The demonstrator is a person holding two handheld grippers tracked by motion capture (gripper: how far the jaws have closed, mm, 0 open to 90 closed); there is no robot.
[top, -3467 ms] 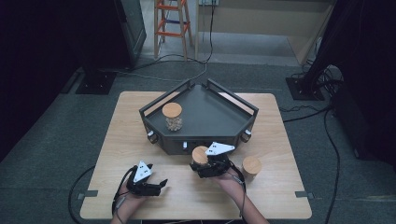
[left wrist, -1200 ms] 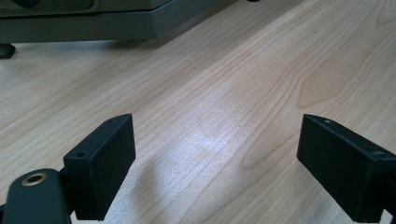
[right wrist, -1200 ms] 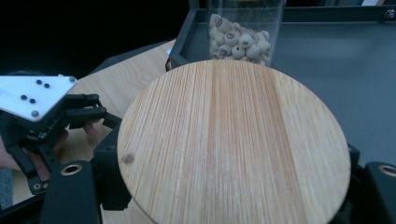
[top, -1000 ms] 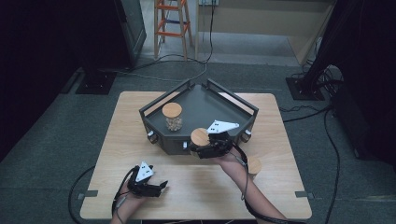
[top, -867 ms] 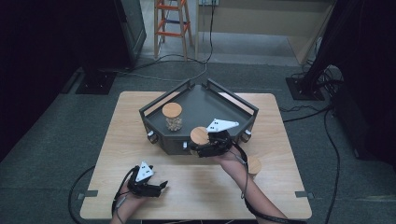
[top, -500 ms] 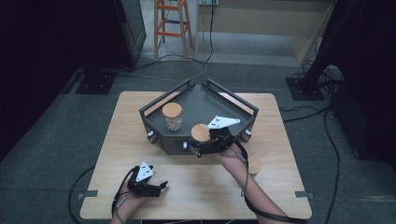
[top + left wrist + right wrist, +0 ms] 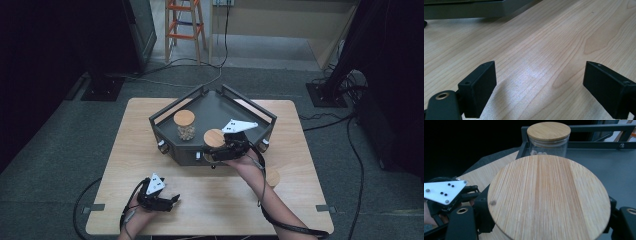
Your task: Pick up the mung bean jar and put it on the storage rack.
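My right gripper is shut on a glass jar with a round wooden lid, and holds it at the front wall of the dark five-sided tray. In the right gripper view the lid sits between the black fingers. A second jar with the same kind of lid stands inside the tray, just left of and beyond the held one, seen as the far jar. My left gripper rests open on the table's front left; its jaws stand wide apart over bare wood.
A third wooden-lidded jar stands on the table right of my right forearm, partly hidden by it. The tray's raised rails ring its grey floor. The tray's front edge lies beyond my left gripper. Cables trail from both grippers.
My right gripper has lifted the jar from the table in front of the tray and carried it forward to the tray's front wall. The left gripper has stayed put.
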